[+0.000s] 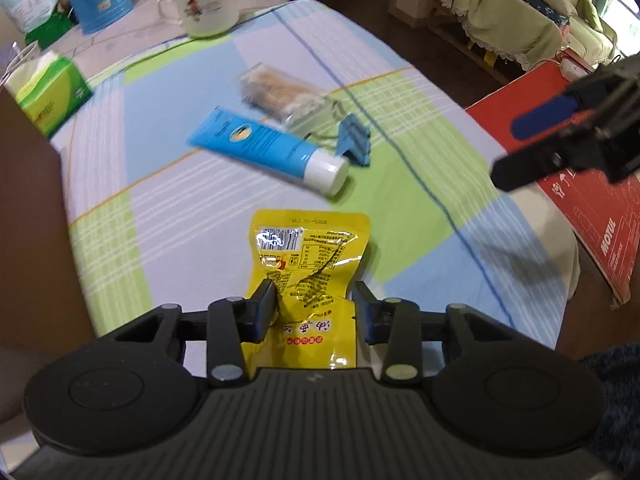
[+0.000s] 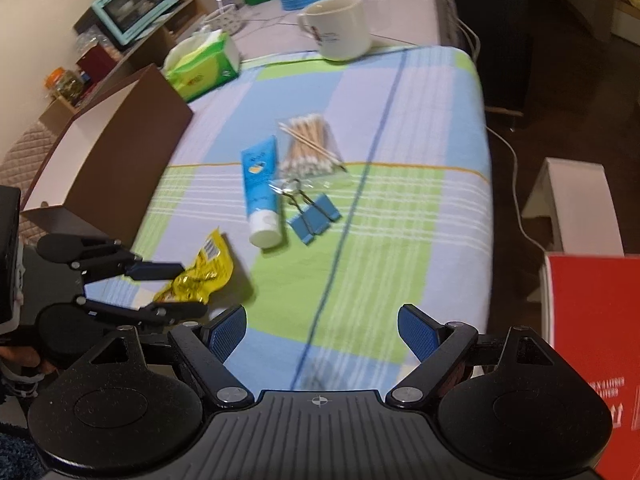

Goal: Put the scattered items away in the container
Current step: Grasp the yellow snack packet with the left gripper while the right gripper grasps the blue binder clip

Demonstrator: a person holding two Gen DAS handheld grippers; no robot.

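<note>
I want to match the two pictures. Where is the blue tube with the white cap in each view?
Left wrist view: blue tube with the white cap, centre, cap pointing right.
Right wrist view: same tube, centre-left, cap pointing down.
Shared landmark: the blue binder clips, beside the cap.

The left wrist camera sits on the left gripper (image 1: 314,300) and looks forward along its fingers, low and very near the yellow packet (image 1: 308,264). It faces up the counter (image 1: 180,200) toward the white mug (image 1: 204,2).

The right wrist camera sits on the right gripper (image 2: 322,330), higher up and farther back, looking the same way over the counter (image 2: 400,220).

Both views share the checked cloth, the yellow packet (image 2: 200,276), the blue tube (image 1: 268,146) (image 2: 260,190), the blue clips (image 1: 354,144) (image 2: 314,220) and the mug (image 2: 340,28). Each camera also sees the other gripper, at its side edge.
</note>
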